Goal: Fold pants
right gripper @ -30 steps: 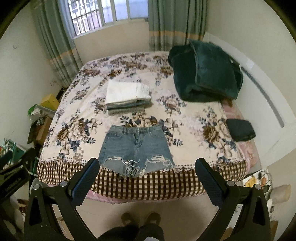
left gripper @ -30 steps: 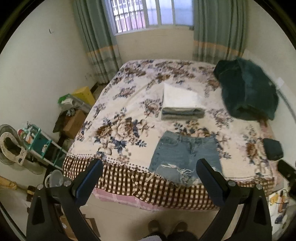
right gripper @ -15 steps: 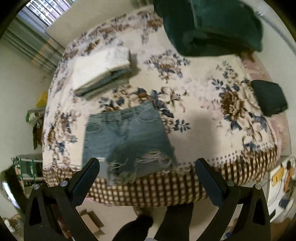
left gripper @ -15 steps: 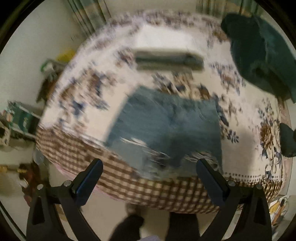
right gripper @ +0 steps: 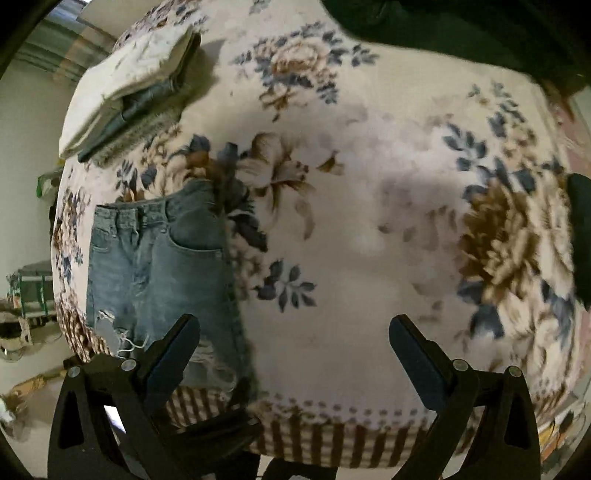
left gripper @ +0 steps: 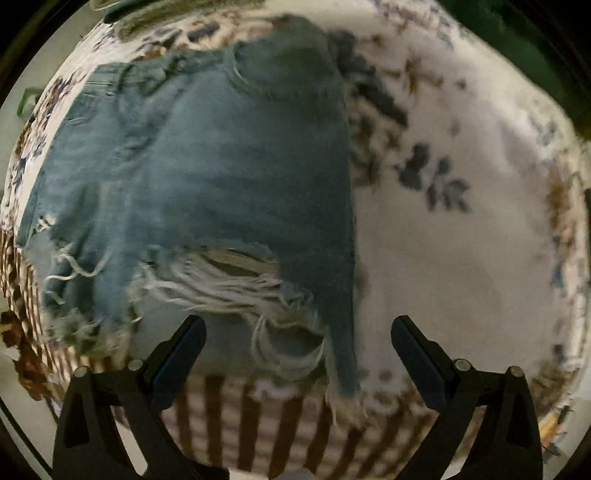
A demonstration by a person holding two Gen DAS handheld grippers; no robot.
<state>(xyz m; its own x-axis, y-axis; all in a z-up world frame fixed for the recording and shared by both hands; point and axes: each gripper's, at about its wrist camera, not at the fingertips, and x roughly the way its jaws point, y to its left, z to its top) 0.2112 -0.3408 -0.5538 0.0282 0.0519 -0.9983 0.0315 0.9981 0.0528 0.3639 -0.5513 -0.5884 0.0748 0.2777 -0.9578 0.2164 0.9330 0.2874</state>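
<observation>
- Left gripper, black two-finger tongs with dark blue pads, jaws spread wide with nothing between them, over the frayed hem of the pale blue ripped denim shorts
- Right gripper likewise spread and empty, above the floral cream bedspread with a brown checked border, to the right of the shorts
- Shorts lie flat at the bed's near edge, hem on the checked border
- Farther back, a folded stack of white and grey-blue clothes
- Beyond it, dark green fabric, blurred, perhaps a blanket
</observation>
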